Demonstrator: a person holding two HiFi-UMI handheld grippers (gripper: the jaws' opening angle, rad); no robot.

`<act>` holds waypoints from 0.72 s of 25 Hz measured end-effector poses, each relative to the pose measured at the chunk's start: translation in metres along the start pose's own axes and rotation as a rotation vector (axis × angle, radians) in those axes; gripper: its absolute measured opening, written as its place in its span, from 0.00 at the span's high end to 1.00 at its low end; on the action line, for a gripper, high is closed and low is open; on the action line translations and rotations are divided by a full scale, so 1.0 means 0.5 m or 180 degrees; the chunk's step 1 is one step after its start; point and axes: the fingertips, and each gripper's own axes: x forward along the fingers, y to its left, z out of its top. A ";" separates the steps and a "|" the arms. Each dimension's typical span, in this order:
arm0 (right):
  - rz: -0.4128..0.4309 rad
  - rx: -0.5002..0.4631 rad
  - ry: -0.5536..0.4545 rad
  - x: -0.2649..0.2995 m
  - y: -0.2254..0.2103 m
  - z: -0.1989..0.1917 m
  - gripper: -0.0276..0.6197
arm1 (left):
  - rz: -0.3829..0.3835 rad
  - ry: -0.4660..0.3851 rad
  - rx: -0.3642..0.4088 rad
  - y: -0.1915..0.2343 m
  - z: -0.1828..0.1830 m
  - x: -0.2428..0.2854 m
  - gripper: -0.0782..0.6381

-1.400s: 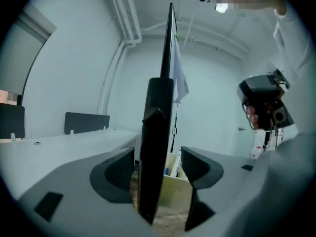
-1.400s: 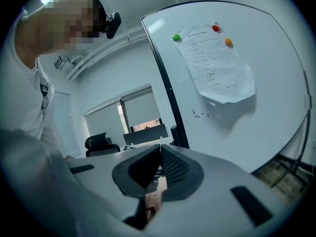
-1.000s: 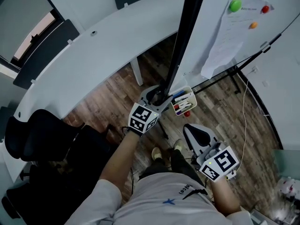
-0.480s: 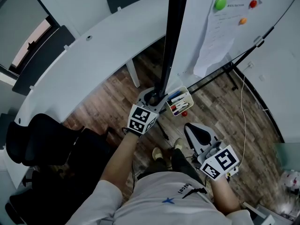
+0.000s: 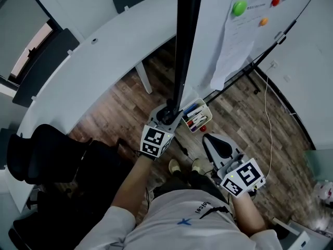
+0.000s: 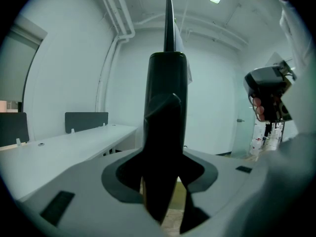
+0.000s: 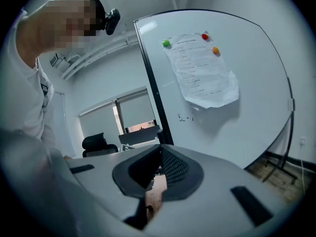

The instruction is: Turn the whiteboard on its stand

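The whiteboard [image 5: 218, 30] stands on its black stand, seen almost edge-on, with its black side frame [image 5: 183, 46] running up the middle of the head view. My left gripper [image 5: 167, 113] is shut on that frame near its lower end; in the left gripper view the black frame [image 6: 167, 127] fills the gap between the jaws of the left gripper [image 6: 165, 181]. My right gripper [image 5: 214, 144] hangs lower and to the right, apart from the board, shut with nothing in it. The right gripper view faces the whiteboard [image 7: 252, 112], and the right gripper [image 7: 154, 184] shows only a thin slit.
A paper sheet [image 5: 237, 40] is pinned by green [image 5: 240, 7], red [image 5: 274, 1] and orange [image 5: 264, 21] magnets. A marker tray [image 5: 195, 116] hangs beside my left gripper. A long white desk [image 5: 93, 72], black chairs [image 5: 47, 155], stand legs [image 5: 244, 72] and a floor cable [image 5: 268, 119] surround me.
The board's frame and pinned sheet have swung left in the head view, the face turning further toward me. My left gripper followed the frame slightly left and down; the right barely moved.
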 end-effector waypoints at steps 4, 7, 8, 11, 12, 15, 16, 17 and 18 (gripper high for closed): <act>0.0029 -0.0007 -0.0060 -0.051 -0.006 -0.013 0.94 | 0.0068 -0.0012 -0.0010 -0.053 -0.020 -0.028 0.63; 0.0071 -0.0021 -0.0109 -0.097 -0.003 -0.023 0.94 | 0.0120 -0.0009 -0.0022 -0.096 -0.037 -0.050 0.62; 0.0092 -0.0020 -0.0118 -0.111 -0.001 -0.027 0.94 | 0.0142 -0.0009 -0.0028 -0.106 -0.041 -0.058 0.63; 0.0166 0.0012 -0.0111 -0.152 -0.002 -0.041 0.94 | 0.0205 -0.0010 -0.0042 -0.134 -0.049 -0.077 0.63; 0.0195 0.0019 -0.0102 -0.166 -0.001 -0.047 0.94 | 0.0218 -0.0010 -0.0041 -0.144 -0.051 -0.084 0.63; 0.0299 0.0006 -0.0085 -0.206 0.006 -0.061 0.94 | 0.0270 -0.0032 -0.0048 -0.173 -0.061 -0.112 0.63; 0.0341 0.0005 -0.0080 -0.218 0.010 -0.066 0.94 | 0.0294 -0.0035 -0.0059 -0.183 -0.067 -0.123 0.63; 0.0384 0.0006 -0.0073 -0.229 0.013 -0.071 0.94 | 0.0318 -0.0035 -0.0071 -0.194 -0.072 -0.134 0.63; 0.0425 0.0007 -0.0064 -0.238 0.016 -0.075 0.94 | 0.0341 -0.0038 -0.0082 -0.205 -0.076 -0.142 0.63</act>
